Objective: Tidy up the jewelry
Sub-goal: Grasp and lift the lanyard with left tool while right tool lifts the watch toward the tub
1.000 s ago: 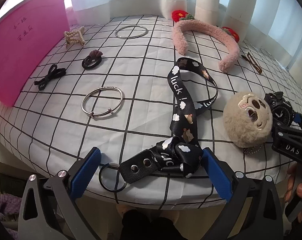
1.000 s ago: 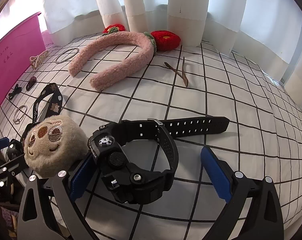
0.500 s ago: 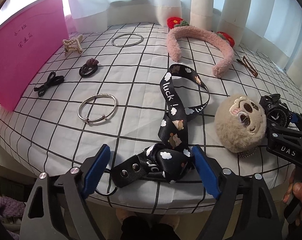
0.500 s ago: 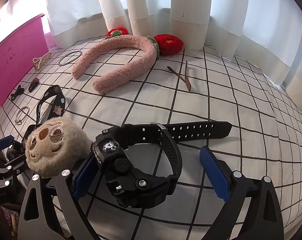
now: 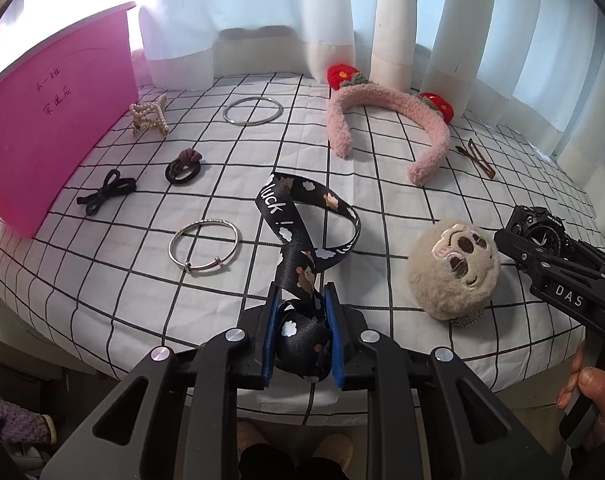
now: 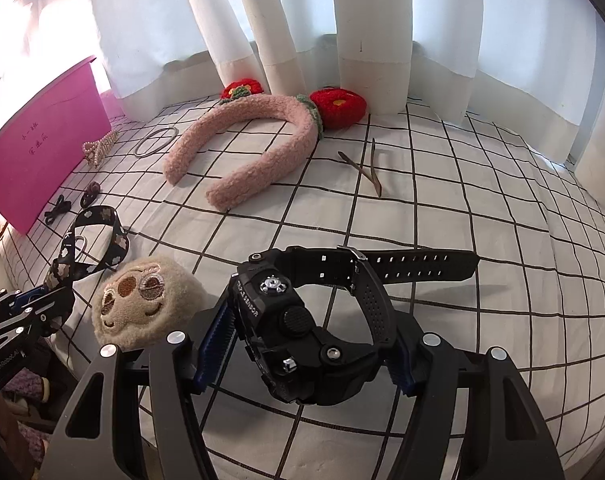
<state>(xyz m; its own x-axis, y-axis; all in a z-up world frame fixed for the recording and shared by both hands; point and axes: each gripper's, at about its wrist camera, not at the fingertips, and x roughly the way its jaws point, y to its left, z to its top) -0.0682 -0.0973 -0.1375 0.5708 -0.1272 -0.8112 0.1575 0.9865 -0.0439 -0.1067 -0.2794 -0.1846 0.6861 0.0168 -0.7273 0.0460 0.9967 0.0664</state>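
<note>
On the white cloth with a black grid [image 5: 102, 304], the far left holds an upright pink plastic bin [image 5: 50, 144]. Just beside it lie a pearl claw clip [image 5: 149, 117], a small black bow hair tie [image 5: 106, 193] and a dark scrunchie hair tie [image 5: 183, 167]. A plain silver bangle [image 5: 252, 111] sits farther back, and a second thin silver bangle with a bead [image 5: 203, 249] lies nearer the front edge.

Right of that, the left gripper [image 5: 302, 334] is closing narrow, its blue pads pressed on the bunched end of the black printed lanyard [image 5: 298, 240]; the rest of the strap loops away over the cloth. Behind, a fluffy pink headband with red crochet flowers [image 5: 386, 120] lies flat, with a brown metal hair clip [image 5: 478, 157] to its right.

A round beige plush face charm [image 5: 454, 268] rests between the two grippers. At the right, the right gripper [image 6: 302, 344] is closing around the chunky black digital wristwatch [image 6: 302, 320], which stands on its side between the blue pads, strap tail stretched away to the right; whether both pads already press it cannot be told.
</note>
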